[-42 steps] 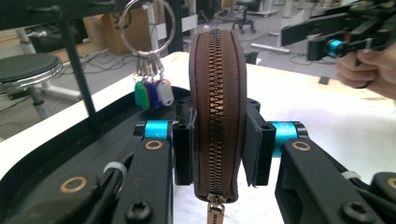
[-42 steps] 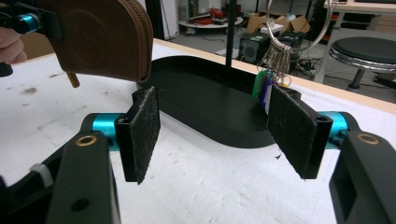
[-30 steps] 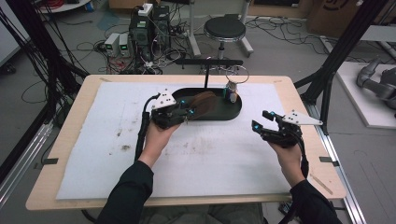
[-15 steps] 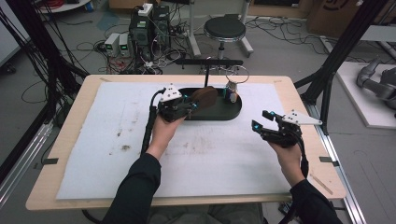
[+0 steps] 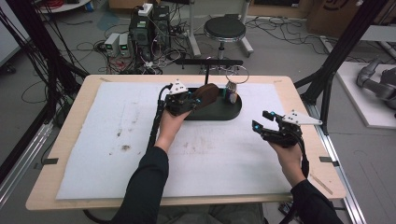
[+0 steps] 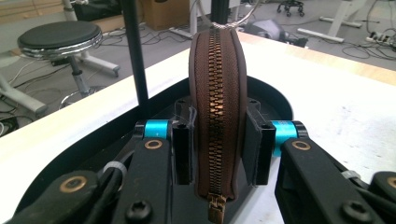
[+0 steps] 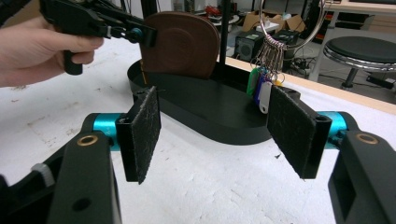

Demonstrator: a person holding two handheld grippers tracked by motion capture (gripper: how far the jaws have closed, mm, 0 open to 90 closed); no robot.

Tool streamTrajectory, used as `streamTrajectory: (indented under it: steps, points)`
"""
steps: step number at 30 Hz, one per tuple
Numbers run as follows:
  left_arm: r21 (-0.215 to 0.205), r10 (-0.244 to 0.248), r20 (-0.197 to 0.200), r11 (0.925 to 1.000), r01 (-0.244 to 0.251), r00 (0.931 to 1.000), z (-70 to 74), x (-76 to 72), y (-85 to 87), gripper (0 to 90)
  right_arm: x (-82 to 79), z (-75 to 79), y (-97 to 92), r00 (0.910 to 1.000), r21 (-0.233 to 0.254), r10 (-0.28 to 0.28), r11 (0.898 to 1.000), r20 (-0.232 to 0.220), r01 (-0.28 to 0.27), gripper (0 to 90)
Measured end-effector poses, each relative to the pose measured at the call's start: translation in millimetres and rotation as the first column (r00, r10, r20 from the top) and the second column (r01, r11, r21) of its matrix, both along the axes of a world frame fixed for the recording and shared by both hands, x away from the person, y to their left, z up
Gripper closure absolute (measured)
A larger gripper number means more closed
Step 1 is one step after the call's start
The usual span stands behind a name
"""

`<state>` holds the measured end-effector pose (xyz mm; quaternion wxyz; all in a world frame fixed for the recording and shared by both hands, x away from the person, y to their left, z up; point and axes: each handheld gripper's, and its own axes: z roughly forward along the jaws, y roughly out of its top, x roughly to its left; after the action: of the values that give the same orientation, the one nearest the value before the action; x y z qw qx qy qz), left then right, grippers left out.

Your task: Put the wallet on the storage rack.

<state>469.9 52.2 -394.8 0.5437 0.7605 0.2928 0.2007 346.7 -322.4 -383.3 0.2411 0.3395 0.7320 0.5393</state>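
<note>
A brown zippered pouch [image 6: 218, 107] stands on edge, zipper toward the camera, with my left gripper [image 6: 219, 144] shut on its two flat sides. In the high view that left gripper [image 5: 192, 101] holds the pouch [image 5: 208, 93] over the left half of a black oval tray [image 5: 219, 113]. A large metal ring with keys and coloured tags [image 5: 232, 89] hangs at the tray's right end. My right gripper [image 5: 261, 126] hovers over the white mat to the right of the tray. Its jaws stand open with nothing between them [image 7: 217, 135], facing the tray [image 7: 210, 114], the pouch [image 7: 182, 44] and the keys [image 7: 262, 86].
A black post with a crossbar [image 5: 208, 62] rises just behind the tray. The white mat [image 5: 116, 140] covers most of the wooden table [image 5: 299, 98]. Beyond the far edge are a stool [image 5: 224, 29], cables and electronics on the floor.
My left hand has carried the pouch to the right and farther from the person, over the tray. The right gripper has stayed where it was.
</note>
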Motion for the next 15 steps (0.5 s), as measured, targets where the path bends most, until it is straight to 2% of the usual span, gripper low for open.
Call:
streamTrajectory:
  steps: [7,15]
  points:
    - [0.012,0.010,0.003,0.9999,-0.010,0.9999,-9.3,8.3,-4.3,68.9,0.3,-0.1,0.3,1.0000,-0.003,0.001,1.000,0.004,-0.001,35.8]
    - [0.035,0.020,-0.037,0.9992,-0.019,0.9991,-22.7,15.6,-6.7,68.6,-0.5,-0.2,0.7,1.0000,-0.005,0.002,1.000,-0.001,-0.002,35.8]
